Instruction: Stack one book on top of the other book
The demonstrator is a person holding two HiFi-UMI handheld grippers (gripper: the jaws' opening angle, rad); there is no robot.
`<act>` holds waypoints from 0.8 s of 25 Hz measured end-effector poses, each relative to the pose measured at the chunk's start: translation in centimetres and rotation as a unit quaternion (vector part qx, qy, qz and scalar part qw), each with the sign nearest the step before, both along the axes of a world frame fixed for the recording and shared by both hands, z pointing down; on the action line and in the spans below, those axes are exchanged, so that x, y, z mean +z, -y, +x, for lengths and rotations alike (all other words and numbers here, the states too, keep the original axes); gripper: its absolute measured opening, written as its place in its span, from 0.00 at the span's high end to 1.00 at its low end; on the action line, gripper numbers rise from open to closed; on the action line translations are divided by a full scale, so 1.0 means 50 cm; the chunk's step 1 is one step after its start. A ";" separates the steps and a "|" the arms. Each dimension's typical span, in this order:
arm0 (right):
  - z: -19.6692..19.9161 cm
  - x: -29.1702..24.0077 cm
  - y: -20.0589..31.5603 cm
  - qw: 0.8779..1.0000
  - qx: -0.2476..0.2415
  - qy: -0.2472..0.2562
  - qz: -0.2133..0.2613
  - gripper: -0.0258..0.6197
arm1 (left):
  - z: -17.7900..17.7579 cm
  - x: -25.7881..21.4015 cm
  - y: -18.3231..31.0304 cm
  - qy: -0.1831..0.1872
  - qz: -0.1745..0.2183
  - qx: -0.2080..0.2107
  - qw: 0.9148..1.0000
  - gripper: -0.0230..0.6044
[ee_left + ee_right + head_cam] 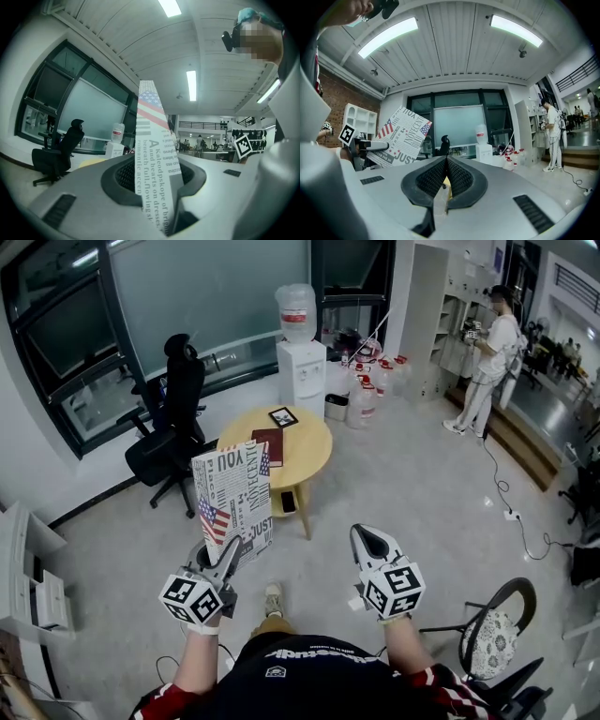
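book (232, 502) clamped in left gripper (223, 561) — seemingly upright.

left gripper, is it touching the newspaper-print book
Touching. The left gripper view shows the left gripper with its jaws clamped on the newspaper-print book, whose lower edge sits pinched between them.

My left gripper (227, 551) covers the bottom edge of the printed book (232, 493), and that book hides the left side of the round table (314, 442) and a bit of the red book (270, 445) (just its near corner). In my left gripper view the printed book's low end goes down between my jaws, out of sight. The small dark thing (288, 502) under the table top and the little framed square (282, 416) are too small to tell.
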State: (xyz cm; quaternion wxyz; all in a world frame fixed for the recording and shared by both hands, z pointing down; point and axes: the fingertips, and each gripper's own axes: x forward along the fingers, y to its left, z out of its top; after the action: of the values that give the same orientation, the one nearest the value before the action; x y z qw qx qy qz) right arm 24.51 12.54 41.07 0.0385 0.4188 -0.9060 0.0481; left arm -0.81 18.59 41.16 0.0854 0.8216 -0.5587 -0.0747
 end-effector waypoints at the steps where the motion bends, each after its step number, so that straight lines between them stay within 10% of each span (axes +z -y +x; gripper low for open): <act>1: 0.001 0.002 0.005 1.000 0.002 0.002 0.002 0.92 | -0.002 0.004 0.006 -0.003 0.001 0.000 1.000 0.71; 14: -0.063 0.104 0.108 1.000 0.016 -0.006 0.019 0.92 | -0.078 0.131 0.142 -0.020 0.008 0.012 1.000 0.71; 20: -0.101 0.006 0.247 0.999 0.030 -0.013 0.009 0.92 | -0.115 0.047 0.310 -0.023 -0.007 0.033 0.999 0.71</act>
State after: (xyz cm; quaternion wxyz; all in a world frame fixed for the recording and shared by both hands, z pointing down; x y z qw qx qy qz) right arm 19.44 0.20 41.35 0.0456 0.4471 -0.8926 0.0358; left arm -6.54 3.08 43.50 0.1065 0.8371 -0.5296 -0.0869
